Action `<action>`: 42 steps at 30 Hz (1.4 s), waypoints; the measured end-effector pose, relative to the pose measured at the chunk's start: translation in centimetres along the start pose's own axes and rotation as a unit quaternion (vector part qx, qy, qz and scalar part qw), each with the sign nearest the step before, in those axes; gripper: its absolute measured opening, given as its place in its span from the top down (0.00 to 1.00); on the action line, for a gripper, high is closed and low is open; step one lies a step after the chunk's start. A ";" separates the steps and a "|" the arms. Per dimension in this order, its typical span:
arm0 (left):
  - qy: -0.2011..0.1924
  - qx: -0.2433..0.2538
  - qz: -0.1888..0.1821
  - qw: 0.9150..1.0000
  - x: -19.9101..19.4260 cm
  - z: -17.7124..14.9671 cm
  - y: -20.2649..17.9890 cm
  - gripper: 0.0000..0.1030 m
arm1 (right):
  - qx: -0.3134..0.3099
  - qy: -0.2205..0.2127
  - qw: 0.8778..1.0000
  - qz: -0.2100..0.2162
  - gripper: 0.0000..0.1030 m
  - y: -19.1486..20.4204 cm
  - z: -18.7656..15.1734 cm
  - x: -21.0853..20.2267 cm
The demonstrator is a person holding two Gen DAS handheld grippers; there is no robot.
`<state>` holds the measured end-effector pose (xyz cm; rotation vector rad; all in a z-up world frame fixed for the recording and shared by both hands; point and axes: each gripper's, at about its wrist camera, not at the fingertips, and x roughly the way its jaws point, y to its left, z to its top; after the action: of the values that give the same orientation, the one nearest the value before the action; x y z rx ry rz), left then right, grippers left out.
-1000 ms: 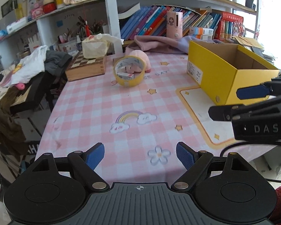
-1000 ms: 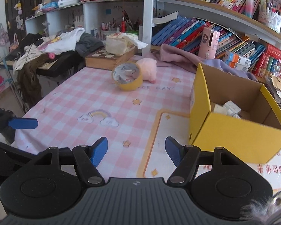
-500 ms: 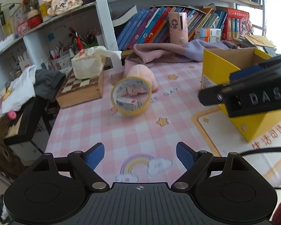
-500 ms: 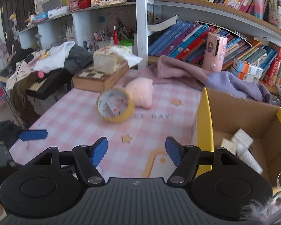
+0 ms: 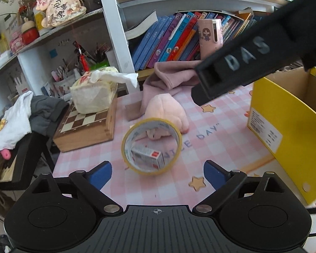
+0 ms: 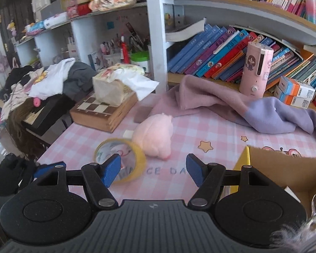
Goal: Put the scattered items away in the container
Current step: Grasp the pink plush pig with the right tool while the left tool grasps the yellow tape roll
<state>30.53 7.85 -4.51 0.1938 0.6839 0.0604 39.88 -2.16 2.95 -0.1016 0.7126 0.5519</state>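
Both claws stand wide apart and hold nothing. The left claw [image 5: 157, 171] points straight at the tape roll [image 5: 151, 146], which stands on its edge just ahead of the blue pads, so its line looks chosen for taking the roll next. A small carton [image 5: 147, 157] sits inside the roll's ring, and lifting the roll alone would likely leave it behind on the tabletop [image 5: 217, 145].

The right claw [image 6: 153, 169] hovers with the tape roll [image 6: 121, 161] at its left finger and the pink plush toy [image 6: 152, 135] just beyond the roll, touching or nearly touching it. This claw seems aimed at the toy, which being soft should squash under the pads.

The yellow box [image 5: 288, 126], the container, lies to the right of the roll, apart from it, open at the top, near enough for a short carry. Behind the roll and to its left a tissue pack [image 5: 93, 93] rests on a chessboard case [image 5: 86, 128]; these look like fixtures, not scatter.
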 end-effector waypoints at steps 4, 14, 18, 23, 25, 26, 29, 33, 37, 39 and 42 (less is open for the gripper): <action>0.006 -0.003 0.007 1.000 2.0 0.5 0.3 0.07 | 0.001 0.013 1.000 -0.009 0.33 -0.4 1.5 2.6; 0.016 -0.013 0.007 1.000 6.5 1.3 0.9 0.07 | -0.007 0.068 0.998 -0.006 0.21 -0.4 4.9 11.0; 0.023 -0.008 0.005 1.000 7.9 1.4 0.7 0.07 | -0.033 0.087 0.996 -0.014 0.20 0.2 5.5 14.3; 0.024 -0.002 0.002 1.000 8.8 1.3 0.6 0.07 | -0.028 0.117 0.993 -0.010 0.20 0.1 5.6 17.5; 0.024 0.002 0.003 1.000 9.1 1.3 0.5 0.08 | -0.022 0.124 0.992 -0.009 0.20 0.1 5.6 18.3; 0.025 0.005 0.003 1.000 9.2 1.3 0.5 0.08 | -0.023 0.126 0.992 -0.010 0.21 0.2 5.6 18.5; 0.024 0.008 0.003 1.000 9.4 1.3 0.5 0.10 | -0.030 0.133 0.991 -0.008 0.24 0.5 5.4 19.2; 0.024 0.008 -0.004 1.000 9.3 1.3 0.7 0.11 | -0.033 0.131 0.991 -0.002 0.37 0.5 5.2 19.2; 0.018 -0.003 -0.010 1.000 8.5 1.3 1.0 0.11 | -0.032 0.125 0.992 0.001 0.42 0.3 5.1 18.2; 0.013 -0.008 -0.015 1.000 7.7 1.3 1.2 0.11 | -0.027 0.118 0.993 -0.001 0.42 0.1 5.1 17.3; 0.003 -0.016 -0.020 1.000 6.2 1.5 1.4 0.11 | -0.025 0.099 0.995 -0.002 0.42 0.0 5.3 15.4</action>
<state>36.24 9.77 -6.94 0.1494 0.6928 0.0328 52.58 6.11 -2.96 -0.2068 0.8911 0.5617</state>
